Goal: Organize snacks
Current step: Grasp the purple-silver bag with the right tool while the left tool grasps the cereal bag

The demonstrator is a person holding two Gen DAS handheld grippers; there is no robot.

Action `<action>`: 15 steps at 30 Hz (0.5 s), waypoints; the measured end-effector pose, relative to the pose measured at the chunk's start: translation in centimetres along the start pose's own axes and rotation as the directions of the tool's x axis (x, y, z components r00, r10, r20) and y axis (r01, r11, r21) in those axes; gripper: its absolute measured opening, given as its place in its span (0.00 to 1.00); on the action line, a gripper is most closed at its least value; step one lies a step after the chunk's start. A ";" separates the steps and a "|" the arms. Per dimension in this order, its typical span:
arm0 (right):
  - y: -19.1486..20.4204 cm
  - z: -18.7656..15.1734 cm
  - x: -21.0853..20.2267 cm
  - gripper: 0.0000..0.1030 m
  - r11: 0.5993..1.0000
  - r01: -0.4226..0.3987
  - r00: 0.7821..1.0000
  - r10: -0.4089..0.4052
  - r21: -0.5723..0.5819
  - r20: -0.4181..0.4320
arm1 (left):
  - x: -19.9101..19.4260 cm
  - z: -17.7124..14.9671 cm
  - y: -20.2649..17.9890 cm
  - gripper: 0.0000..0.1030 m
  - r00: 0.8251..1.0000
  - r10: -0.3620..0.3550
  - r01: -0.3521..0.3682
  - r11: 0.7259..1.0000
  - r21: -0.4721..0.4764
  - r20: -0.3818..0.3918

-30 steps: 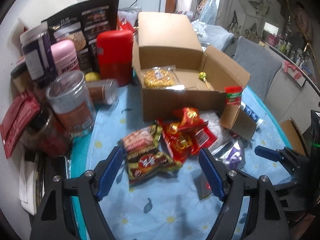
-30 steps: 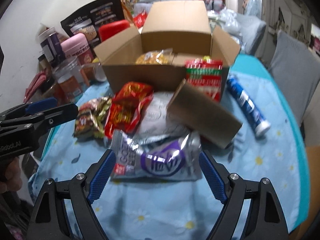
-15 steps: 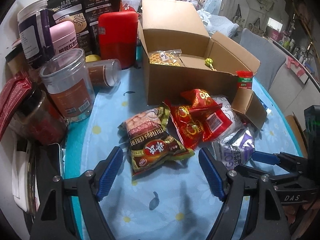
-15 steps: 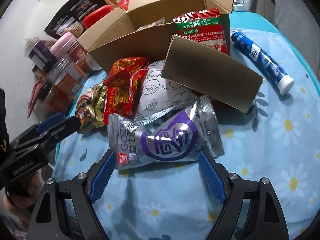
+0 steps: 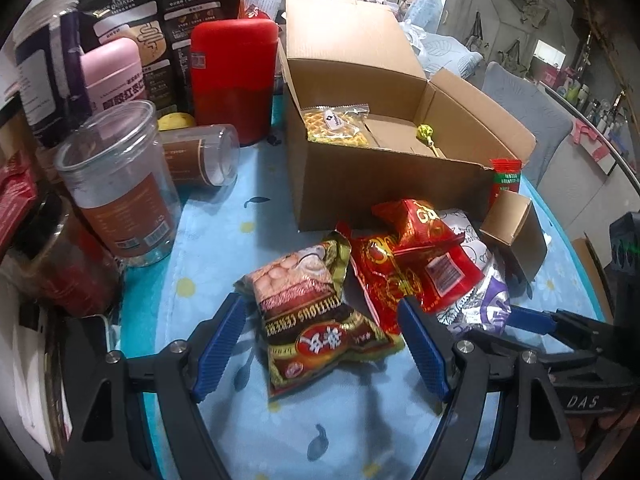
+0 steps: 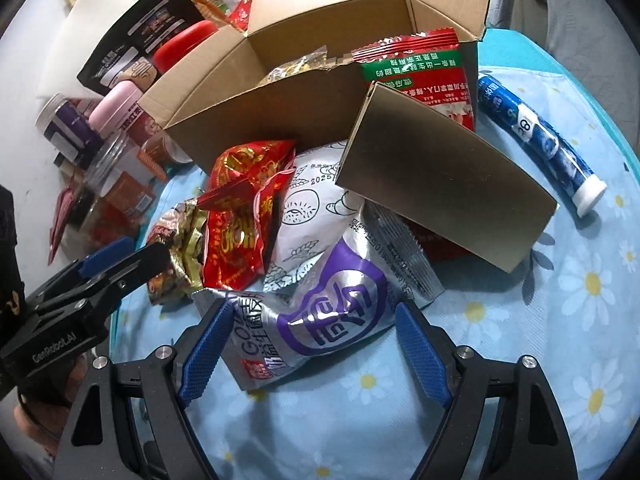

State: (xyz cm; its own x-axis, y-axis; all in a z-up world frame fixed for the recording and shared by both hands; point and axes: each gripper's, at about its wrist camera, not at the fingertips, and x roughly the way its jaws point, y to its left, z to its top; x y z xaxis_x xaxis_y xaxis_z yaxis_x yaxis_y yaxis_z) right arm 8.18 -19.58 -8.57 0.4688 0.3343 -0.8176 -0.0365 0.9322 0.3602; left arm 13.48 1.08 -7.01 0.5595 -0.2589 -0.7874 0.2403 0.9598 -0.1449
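An open cardboard box (image 5: pixel 380 184) (image 6: pixel 280 112) holds a yellow snack bag (image 5: pixel 336 124) and a lollipop (image 5: pixel 424 132). Loose snacks lie in front of it. My left gripper (image 5: pixel 320 344) is open and straddles a brown-and-gold cereal bag (image 5: pixel 312 320) on the cloth; its pads stand beside the bag's edges. My right gripper (image 6: pixel 312 348) has its jaws closing around a silver-and-purple bag (image 6: pixel 328 312), and the pads do not visibly press on it. Red bags (image 5: pixel 408 264) (image 6: pixel 240 220) and a white bag (image 6: pixel 308 220) lie between the two.
Jars (image 5: pixel 116 184), a red canister (image 5: pixel 232 80) and a pink one (image 5: pixel 116 72) crowd the left. A small brown carton (image 6: pixel 440 188) and a red-green packet (image 6: pixel 416 68) lean at the box's right corner. A blue tube (image 6: pixel 536 128) lies on the daisy cloth (image 6: pixel 520 360).
Both grippers have come down and closer to the snacks. The left now straddles the cereal bag. The right has rolled and its jaws have narrowed a little around the silver bag.
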 end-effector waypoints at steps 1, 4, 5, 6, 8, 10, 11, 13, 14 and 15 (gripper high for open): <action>0.0 0.0 0.0 0.76 1.000 0.003 1.000 -0.003 0.001 0.005 | 0.4 0.1 0.0 0.76 1.000 -0.002 0.002 1.000 0.001 -0.007; -0.1 -0.1 -0.1 0.69 1.000 0.019 1.000 -0.019 -0.007 0.016 | 1.5 0.5 0.2 0.76 1.000 0.006 -0.006 1.000 0.004 -0.022; -0.1 -0.2 -0.2 0.67 1.000 0.017 1.000 -0.017 -0.009 0.018 | 1.9 0.5 0.2 0.76 0.999 0.010 -0.010 1.000 0.003 -0.030; -0.2 -0.3 -0.2 0.64 1.000 0.017 1.000 -0.016 -0.012 0.019 | 2.2 0.5 0.3 0.76 0.999 0.011 -0.011 1.000 0.002 -0.040; -0.3 -0.4 -0.5 0.59 1.000 0.018 1.000 -0.017 -0.019 0.023 | 3.1 0.5 0.5 0.76 0.998 0.005 -0.006 1.000 -0.008 -0.064; -0.3 -0.5 -0.6 0.56 1.000 0.014 1.000 -0.014 -0.026 0.023 | 3.8 0.4 0.7 0.76 0.996 -0.001 0.000 1.000 -0.016 -0.084; -0.3 -0.5 -0.7 0.56 0.999 0.015 1.000 -0.014 -0.030 0.023 | 4.1 0.4 0.8 0.76 0.996 -0.009 0.007 1.000 -0.022 -0.090; -0.2 -0.5 -0.7 0.56 0.999 0.018 1.000 -0.018 -0.035 0.021 | 4.4 0.5 0.9 0.76 0.996 -0.013 0.011 0.999 -0.031 -0.092; -0.2 -0.5 -0.7 0.56 0.999 0.019 1.000 -0.019 -0.036 0.020 | 4.5 0.6 1.0 0.75 0.996 -0.009 0.007 0.999 -0.034 -0.085; -0.2 -0.4 -0.7 0.56 0.999 0.020 1.000 -0.020 -0.035 0.018 | 4.5 0.7 1.0 0.73 0.997 0.000 -0.002 0.999 -0.034 -0.075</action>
State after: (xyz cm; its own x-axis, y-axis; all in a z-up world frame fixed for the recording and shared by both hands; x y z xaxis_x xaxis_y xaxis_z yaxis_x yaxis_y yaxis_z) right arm 7.48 -19.89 -8.25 0.4850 0.3133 -0.8164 -0.0578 0.9431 0.3276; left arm 16.73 0.81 -10.27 0.4983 -0.2504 -0.8301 0.2121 0.9635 -0.1633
